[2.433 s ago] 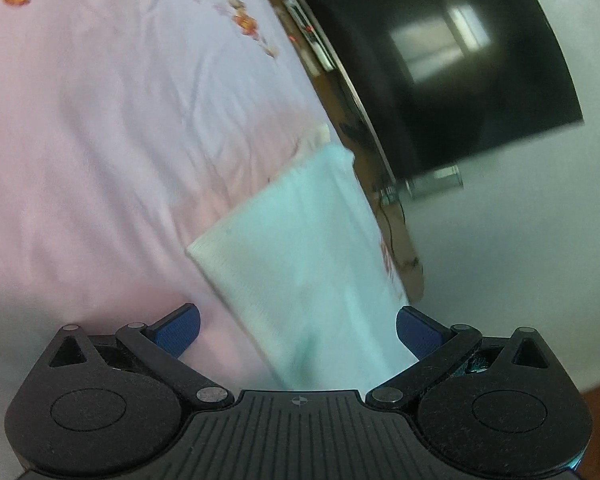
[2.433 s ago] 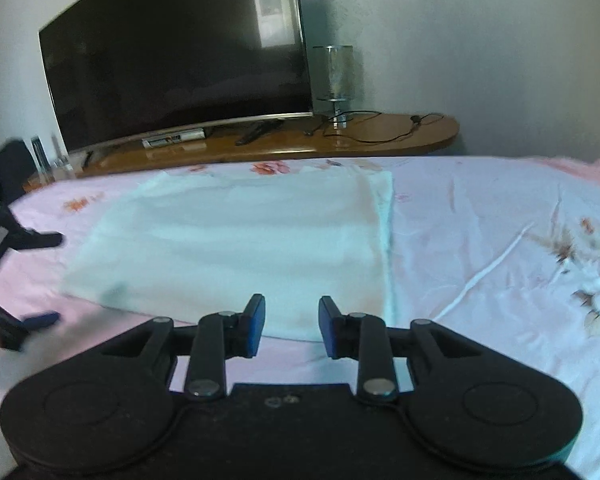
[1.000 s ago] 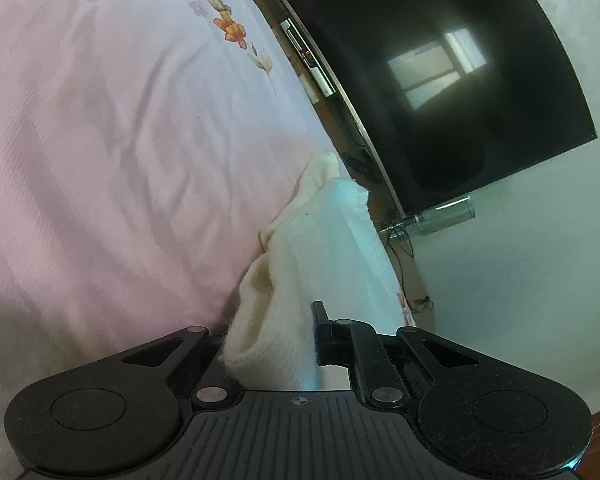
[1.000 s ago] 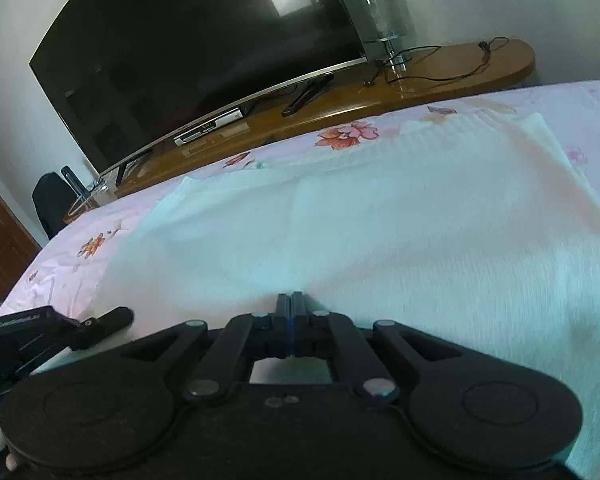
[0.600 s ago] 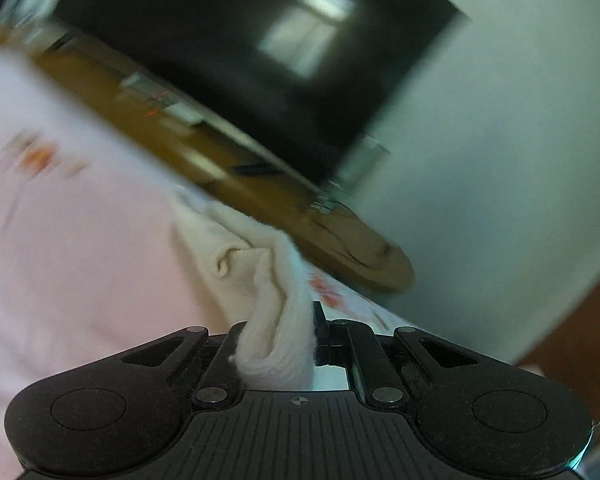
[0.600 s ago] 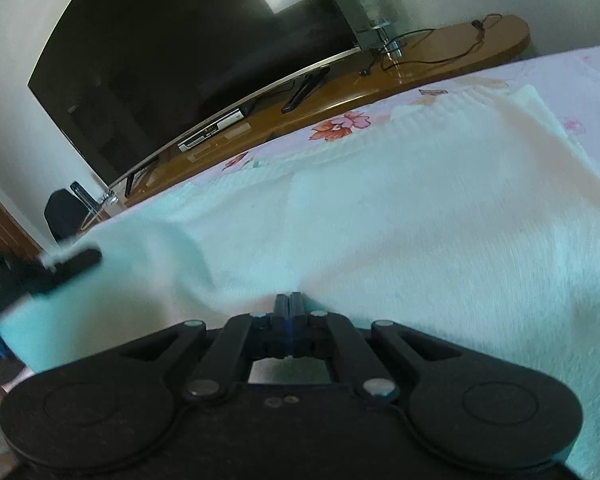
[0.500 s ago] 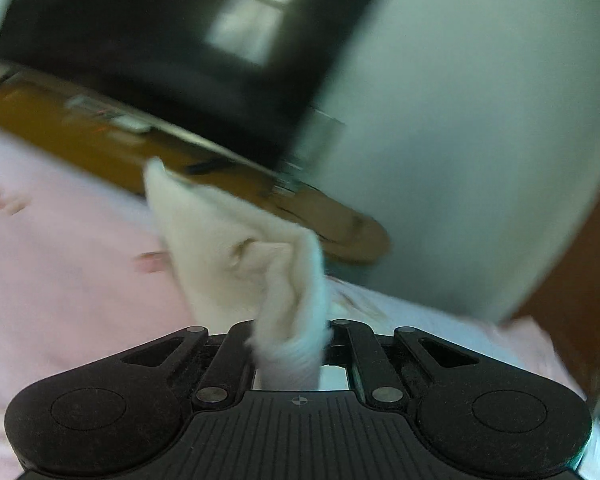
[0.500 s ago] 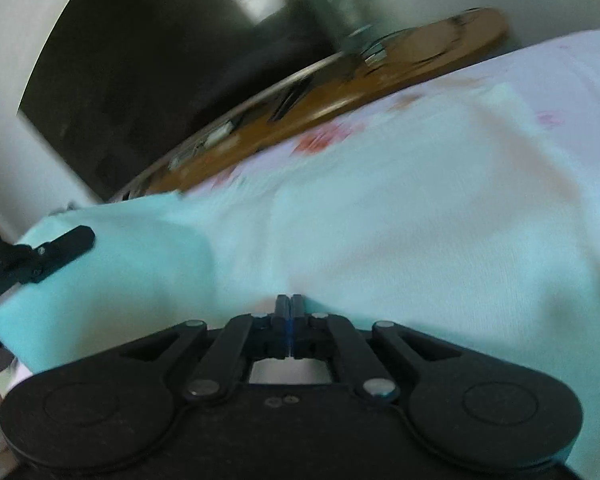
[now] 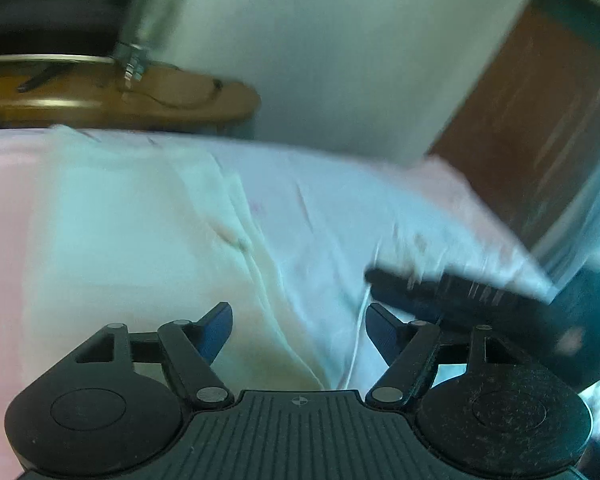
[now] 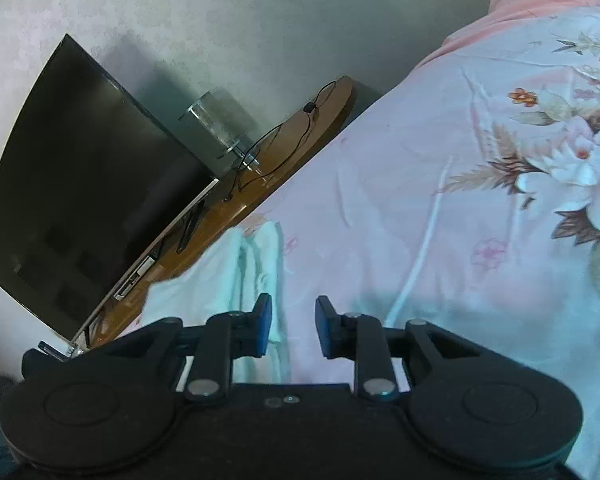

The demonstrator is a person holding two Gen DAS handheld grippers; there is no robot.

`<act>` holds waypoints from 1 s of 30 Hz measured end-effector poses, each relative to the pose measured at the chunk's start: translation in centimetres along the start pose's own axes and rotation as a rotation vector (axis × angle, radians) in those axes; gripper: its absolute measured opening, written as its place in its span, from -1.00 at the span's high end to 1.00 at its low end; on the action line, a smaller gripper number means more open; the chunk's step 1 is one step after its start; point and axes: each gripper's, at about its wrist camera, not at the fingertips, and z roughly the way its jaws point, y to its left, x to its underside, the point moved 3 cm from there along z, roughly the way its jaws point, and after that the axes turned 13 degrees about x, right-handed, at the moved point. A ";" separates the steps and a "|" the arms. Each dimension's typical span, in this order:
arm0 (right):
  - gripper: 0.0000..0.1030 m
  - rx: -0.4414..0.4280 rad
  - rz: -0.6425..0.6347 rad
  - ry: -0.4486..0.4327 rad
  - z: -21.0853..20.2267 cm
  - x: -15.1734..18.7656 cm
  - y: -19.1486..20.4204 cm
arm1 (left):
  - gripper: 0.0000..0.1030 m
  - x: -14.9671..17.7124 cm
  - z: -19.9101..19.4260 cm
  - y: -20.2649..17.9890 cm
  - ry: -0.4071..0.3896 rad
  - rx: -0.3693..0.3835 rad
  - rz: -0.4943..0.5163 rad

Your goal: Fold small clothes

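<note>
1. I count one garment, a pale white knit cloth [image 9: 132, 240], lying folded on the bed; its layered edges show stacked along the side nearest the bare sheet.
2. I have two grippers. My left gripper [image 9: 298, 326] has its jaws opening, wide apart above the cloth's folded edge, and nothing is pinched between the blue pads.
3. My right gripper [image 10: 290, 330] also has its jaws opening, a narrower gap, with nothing pressed between them. The cloth [image 10: 236, 280] lies just beyond its left finger, and the sheet lies beyond the gap.
4. In the left wrist view, the right gripper [image 9: 440, 292] appears as a blurred dark shape beside the cloth, over the bare sheet.
5. The surface is one bed sheet [image 10: 440, 208], pink with a floral print, wrinkled beside the cloth.
6. Beyond the cloth stands one wooden TV bench [image 10: 268, 160], curved at its end. It carries one dark television [image 10: 84, 184], one clear glass cylinder [image 10: 220, 124] and one thin black cable [image 10: 296, 128].
7. The wall [image 10: 260, 20] behind the bench is plain and pale. One brown door [image 9: 540, 128] shows past the bed's far side, very blurred.
8. I can read no writing or brand anywhere.
</note>
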 end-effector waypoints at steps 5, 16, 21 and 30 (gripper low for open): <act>0.29 -0.106 -0.077 0.031 0.8 0.4 2.7 | -0.42 -2.8 -6.1 8.2 -0.159 -0.251 -0.106; 0.27 -0.033 -0.375 0.067 6.6 2.1 9.7 | -0.42 -1.1 -5.4 14.4 -0.061 -0.358 -0.171; 0.19 -0.040 -0.381 0.096 7.1 2.5 9.8 | -0.48 -0.6 -5.0 14.8 -0.056 -0.346 -0.156; 0.60 -0.087 -0.361 0.131 8.7 2.0 10.4 | -0.49 -2.9 -4.0 15.6 0.006 -0.385 -0.091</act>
